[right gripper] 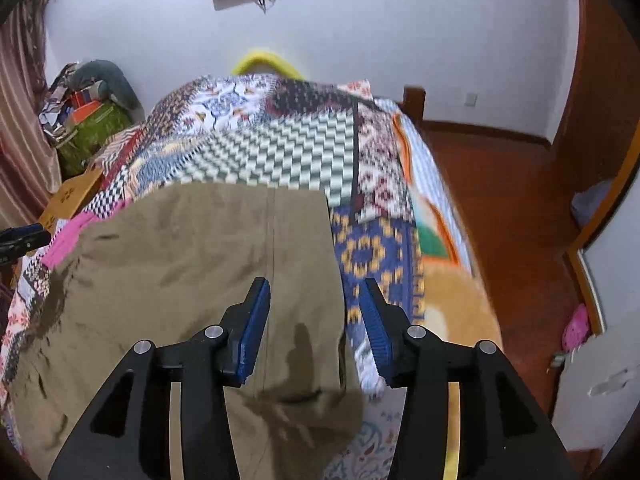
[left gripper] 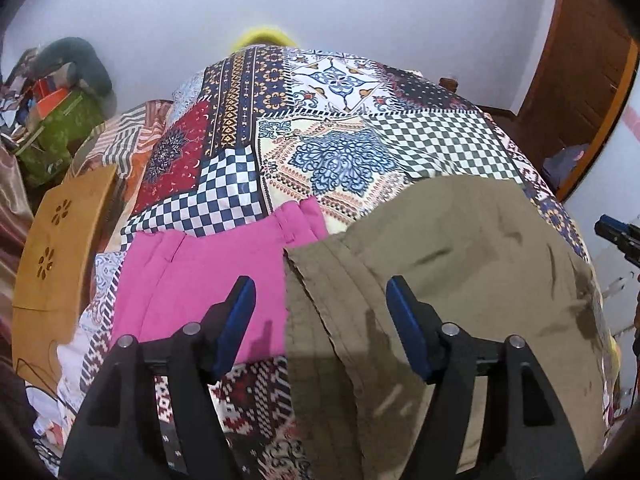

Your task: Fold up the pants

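Khaki pants [left gripper: 460, 272] lie spread on a bed with a patchwork cover [left gripper: 320, 136]; they also show in the right wrist view [right gripper: 192, 264]. Their left edge overlaps a pink garment [left gripper: 208, 276], seen as a pink strip in the right wrist view [right gripper: 66, 236]. My left gripper [left gripper: 322, 304] is open and empty, hovering over the khaki pants' left edge beside the pink garment. My right gripper [right gripper: 314, 304] is open and empty, above the pants' right edge. The right gripper's tip shows at the left view's right edge [left gripper: 618, 236].
A wooden lap table [left gripper: 56, 240] leans at the bed's left. A green bag and clutter pile [left gripper: 60, 120] sit in the left corner. Red wooden floor [right gripper: 500, 208] and a wooden door [left gripper: 580, 92] lie to the right. A white wall is behind the bed.
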`<state>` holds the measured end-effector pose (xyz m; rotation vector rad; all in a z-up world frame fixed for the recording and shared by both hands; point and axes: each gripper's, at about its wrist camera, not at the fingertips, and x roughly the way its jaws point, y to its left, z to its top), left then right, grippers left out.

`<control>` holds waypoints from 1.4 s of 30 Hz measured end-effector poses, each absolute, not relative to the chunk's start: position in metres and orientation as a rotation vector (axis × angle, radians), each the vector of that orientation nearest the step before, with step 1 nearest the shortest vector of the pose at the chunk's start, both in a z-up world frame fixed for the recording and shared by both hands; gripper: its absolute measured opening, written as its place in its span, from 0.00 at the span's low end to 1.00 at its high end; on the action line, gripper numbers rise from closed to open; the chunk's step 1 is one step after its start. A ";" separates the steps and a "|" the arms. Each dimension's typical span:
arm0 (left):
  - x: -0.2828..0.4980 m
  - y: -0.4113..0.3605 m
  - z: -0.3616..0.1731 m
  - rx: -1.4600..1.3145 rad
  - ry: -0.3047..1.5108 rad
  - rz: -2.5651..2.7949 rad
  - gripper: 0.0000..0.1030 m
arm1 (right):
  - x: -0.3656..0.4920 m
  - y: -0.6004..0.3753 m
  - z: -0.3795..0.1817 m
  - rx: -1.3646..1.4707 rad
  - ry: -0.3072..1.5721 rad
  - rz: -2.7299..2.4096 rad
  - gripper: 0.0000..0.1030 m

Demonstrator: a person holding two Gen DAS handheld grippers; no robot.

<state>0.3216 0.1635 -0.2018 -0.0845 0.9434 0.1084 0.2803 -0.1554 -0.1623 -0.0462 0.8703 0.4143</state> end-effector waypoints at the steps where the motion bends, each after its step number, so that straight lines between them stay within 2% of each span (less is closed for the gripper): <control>1: 0.328 0.166 -0.204 -0.087 0.953 0.107 0.65 | 0.285 -0.153 -0.161 -0.044 0.867 0.417 0.43; 5: 0.348 0.176 -0.215 -0.115 0.984 0.105 0.66 | 0.310 -0.142 -0.161 -0.041 0.869 0.428 0.46; 17: 0.393 0.193 -0.268 -0.187 1.105 0.100 0.66 | 0.383 -0.119 -0.200 -0.062 0.960 0.421 0.46; 21: 0.400 0.191 -0.274 -0.198 1.117 0.066 0.75 | 0.401 -0.106 -0.218 -0.071 1.020 0.461 0.46; 27: 0.409 0.191 -0.290 -0.236 1.148 0.042 0.75 | 0.420 -0.089 -0.245 -0.090 1.111 0.501 0.47; 29: 0.409 0.191 -0.292 -0.243 1.144 0.037 0.73 | 0.421 -0.085 -0.245 -0.090 1.097 0.520 0.47; 32: 0.409 0.191 -0.293 -0.247 1.132 0.032 0.64 | 0.419 -0.076 -0.246 -0.124 1.091 0.525 0.46; 35: 0.408 0.186 -0.286 -0.213 1.099 0.049 0.55 | 0.414 -0.069 -0.246 -0.183 1.069 0.501 0.32; 36: 0.407 0.183 -0.282 -0.184 1.087 0.056 0.54 | 0.413 -0.069 -0.245 -0.196 1.061 0.493 0.20; 37: 0.406 0.182 -0.279 -0.161 1.076 0.062 0.53 | 0.413 -0.069 -0.244 -0.203 1.054 0.488 0.14; 41: 0.405 0.177 -0.260 -0.084 1.026 0.079 0.52 | 0.412 -0.070 -0.236 -0.231 1.007 0.474 0.11; 42: 0.406 0.178 -0.257 -0.078 1.016 0.083 0.52 | 0.412 -0.070 -0.233 -0.236 0.995 0.473 0.04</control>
